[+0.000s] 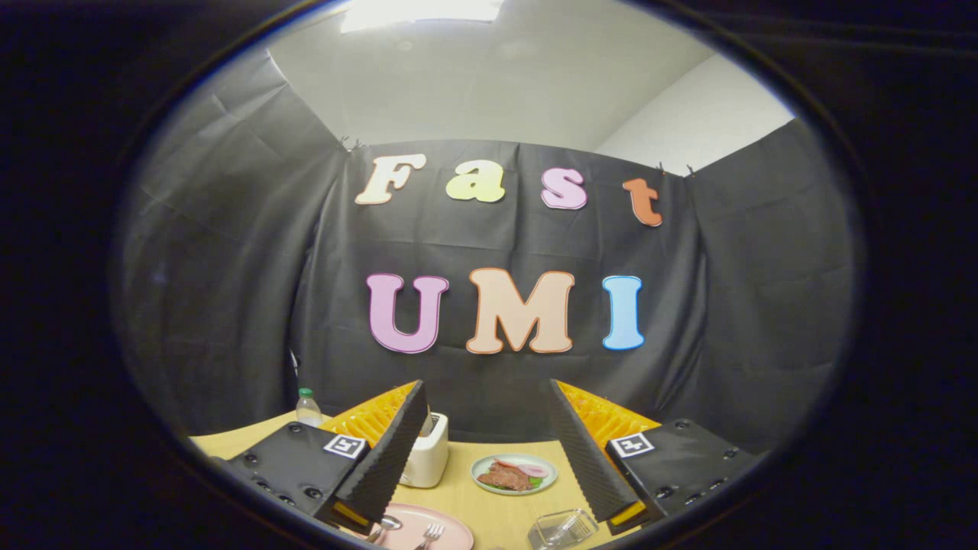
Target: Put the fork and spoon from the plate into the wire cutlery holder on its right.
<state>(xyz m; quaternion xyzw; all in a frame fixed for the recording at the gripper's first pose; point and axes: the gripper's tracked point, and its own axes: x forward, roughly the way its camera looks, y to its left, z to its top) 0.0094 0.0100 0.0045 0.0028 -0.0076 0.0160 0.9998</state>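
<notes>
My gripper (489, 451) is open, its two fingers spread wide above the wooden table (512, 512) with nothing between them. Low between the fingers lies a pink plate (443, 527). A fork (430, 535) rests on it, tines pointing away from me, and a spoon (384, 525) lies at its left, partly hidden by the left finger (390, 458). To the right of the plate, just inside the right finger (584, 451), stands the wire cutlery holder (564, 528), seen from above.
Farther off on the table, a small plate of food (513, 473) lies between the fingers. A white toaster (426, 460) stands behind the left finger, and a clear bottle (308, 408) sits at the table's far left edge.
</notes>
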